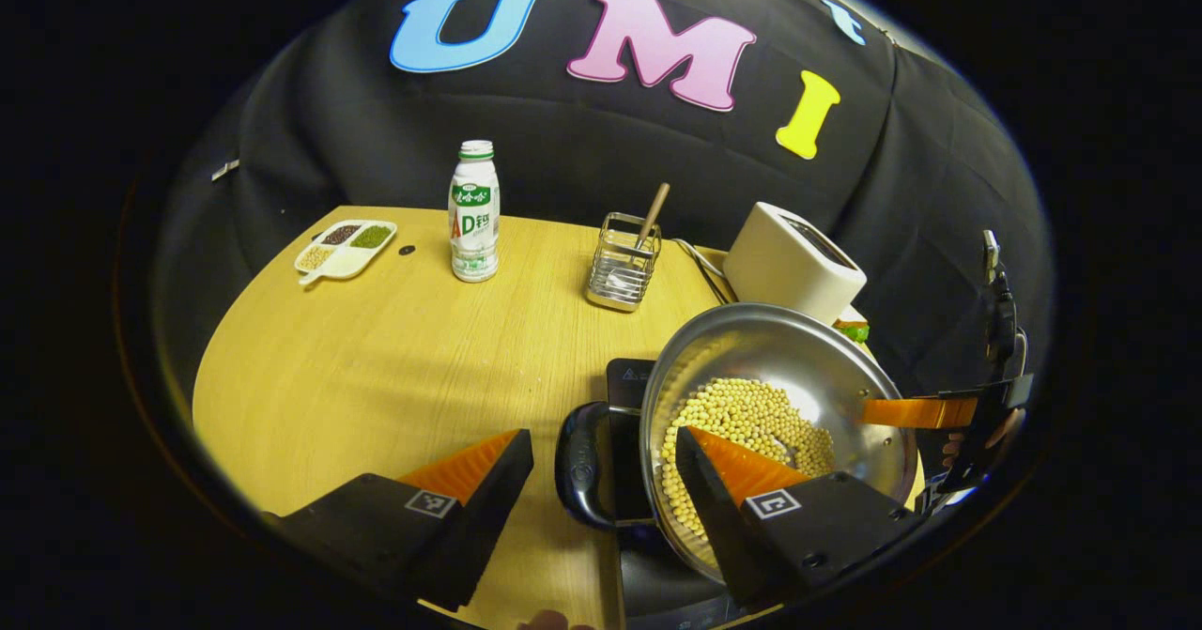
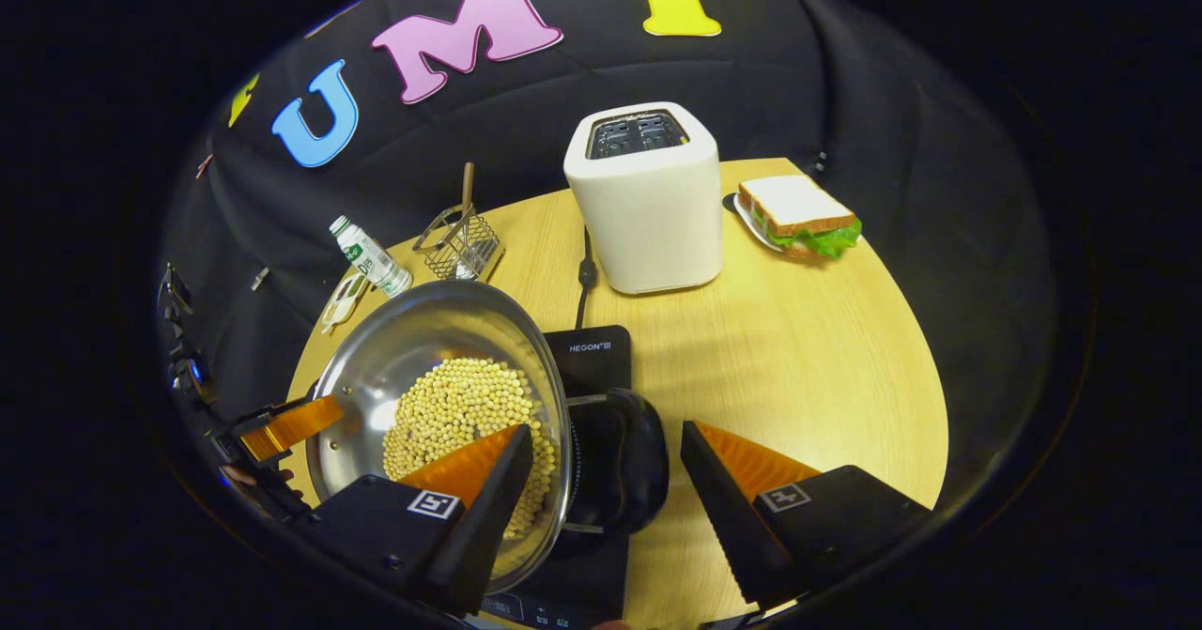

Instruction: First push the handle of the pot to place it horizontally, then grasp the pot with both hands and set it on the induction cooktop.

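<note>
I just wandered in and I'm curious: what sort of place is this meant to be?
Probably a mock kitchen set up in a booth: a round wooden table carries a toaster, a sandwich and a pot of beans over an induction cooktop.

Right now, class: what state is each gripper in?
Left gripper: open, straddling the pot's handle and rim.
Right gripper: open, straddling the other handle.

My pot (image 2: 441, 358) was shiny silver steel with black handles (image 2: 620, 461), and pale yellow beans (image 2: 451, 414) lay in it. It sat over a black cooktop (image 2: 592, 353). The table (image 2: 808, 367) was light wood grain. Toward its far edge stood a cream-white toaster (image 2: 648, 203), a sandwich (image 2: 798, 212) of white bread with green lettuce, a white bottle (image 1: 474, 212) with a green label, and a white tray (image 1: 345, 247) of brown, green and pale grains.
</note>
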Available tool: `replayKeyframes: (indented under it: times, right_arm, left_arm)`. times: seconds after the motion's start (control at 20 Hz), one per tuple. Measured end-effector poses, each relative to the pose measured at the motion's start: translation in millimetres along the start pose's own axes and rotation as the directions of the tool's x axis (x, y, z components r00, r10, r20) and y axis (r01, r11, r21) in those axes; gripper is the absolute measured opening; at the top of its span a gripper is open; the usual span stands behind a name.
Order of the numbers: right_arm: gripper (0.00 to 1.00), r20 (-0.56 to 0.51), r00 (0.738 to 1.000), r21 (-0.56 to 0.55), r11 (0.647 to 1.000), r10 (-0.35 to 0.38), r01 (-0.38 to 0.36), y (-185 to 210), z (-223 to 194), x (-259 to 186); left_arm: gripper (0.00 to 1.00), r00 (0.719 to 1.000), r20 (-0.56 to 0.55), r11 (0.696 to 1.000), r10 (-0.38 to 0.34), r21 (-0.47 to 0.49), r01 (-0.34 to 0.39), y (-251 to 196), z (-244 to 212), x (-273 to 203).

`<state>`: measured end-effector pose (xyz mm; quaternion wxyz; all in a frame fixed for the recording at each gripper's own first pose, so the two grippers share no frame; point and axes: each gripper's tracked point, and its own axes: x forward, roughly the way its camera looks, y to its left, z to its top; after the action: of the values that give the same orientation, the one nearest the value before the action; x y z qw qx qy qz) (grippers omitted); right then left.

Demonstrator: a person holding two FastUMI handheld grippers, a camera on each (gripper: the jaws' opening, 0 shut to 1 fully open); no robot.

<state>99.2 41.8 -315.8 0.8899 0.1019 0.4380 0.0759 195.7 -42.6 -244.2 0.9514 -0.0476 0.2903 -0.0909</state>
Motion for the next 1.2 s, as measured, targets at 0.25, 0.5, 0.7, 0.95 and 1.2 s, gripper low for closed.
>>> replayKeyframes:
  times: [0.25,0.5,0.7,0.95,1.2]
  right_arm:
    - [0.99,0.097,0.995,0.069,0.997,-0.030,0.024,13,6,-58]
    - [0.99,0.249,0.965,0.100,0.993,-0.088,0.064,18,17,-127]
    - [0.99,0.435,0.889,0.082,0.989,-0.145,0.122,13,35,-181]
    - [0.98,0.613,0.778,0.013,0.987,-0.137,0.163,35,46,-242]
    - [0.98,0.695,0.716,-0.094,0.981,-0.058,0.171,65,30,-284]
  left_arm:
    - [0.96,0.989,0.135,0.998,0.056,-0.021,-0.054,-2,18,-66]
    - [0.95,0.946,0.309,0.995,0.096,-0.011,-0.098,4,46,-148]
    - [0.95,0.881,0.454,0.987,0.133,0.023,-0.161,25,67,-212]
    - [0.95,0.822,0.532,0.966,0.200,0.032,-0.256,19,53,-261]
    - [0.95,0.788,0.590,0.966,0.179,0.044,-0.253,4,37,-296]
